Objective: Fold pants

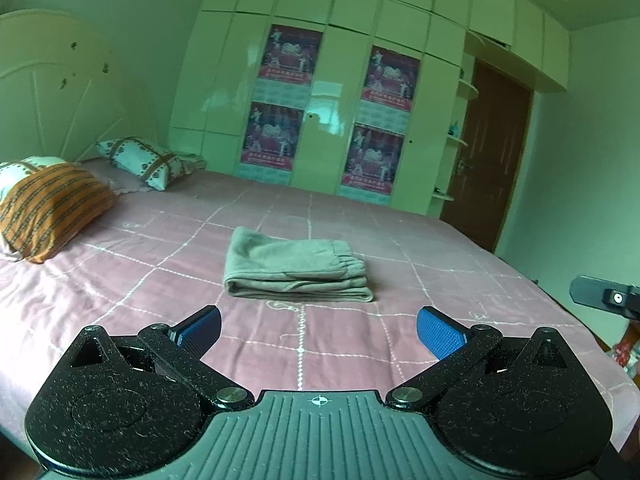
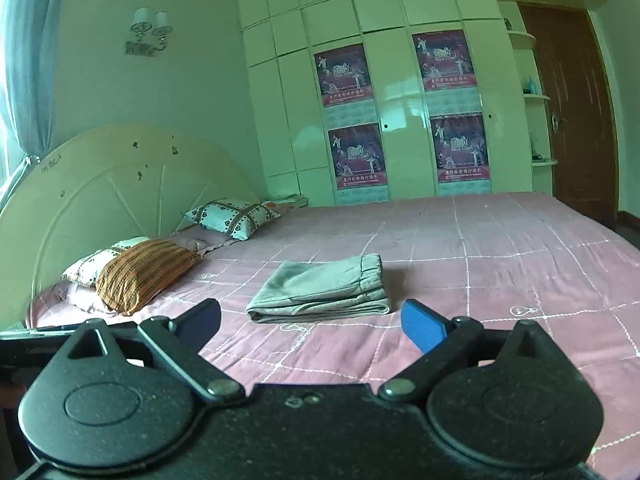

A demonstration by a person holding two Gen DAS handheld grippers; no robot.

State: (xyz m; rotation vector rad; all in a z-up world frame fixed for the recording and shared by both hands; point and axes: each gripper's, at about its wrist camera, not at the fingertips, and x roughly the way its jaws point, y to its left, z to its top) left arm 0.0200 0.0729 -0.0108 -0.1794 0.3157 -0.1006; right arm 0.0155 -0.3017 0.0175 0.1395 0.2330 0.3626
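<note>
Two wrist views, catalogued in turn.

Left wrist view: left gripper, jaws spread wide with nothing between them, blue pads facing inward, held above the near part of the bed. Folded grey pants, a compact layered rectangle with the elastic waistband on its right end, lying flat on the pink grid-patterned bedspread ahead of the gripper and apart from it. Orange striped pillow at the left by the cream headboard; patterned white pillow farther back. White wardrobe along the far wall bearing four posters; brown door to its right. Part of the right gripper shows at the right edge.

Right wrist view: right gripper, jaws likewise standing well apart and empty, held short of the pants, which rest on the bedspread touching neither finger. Orange striped pillow left of the pants, patterned pillow behind it, headboard beyond. Twin-shade wall lamp above; grey curtain at the left edge; wardrobe and door at the back.
</note>
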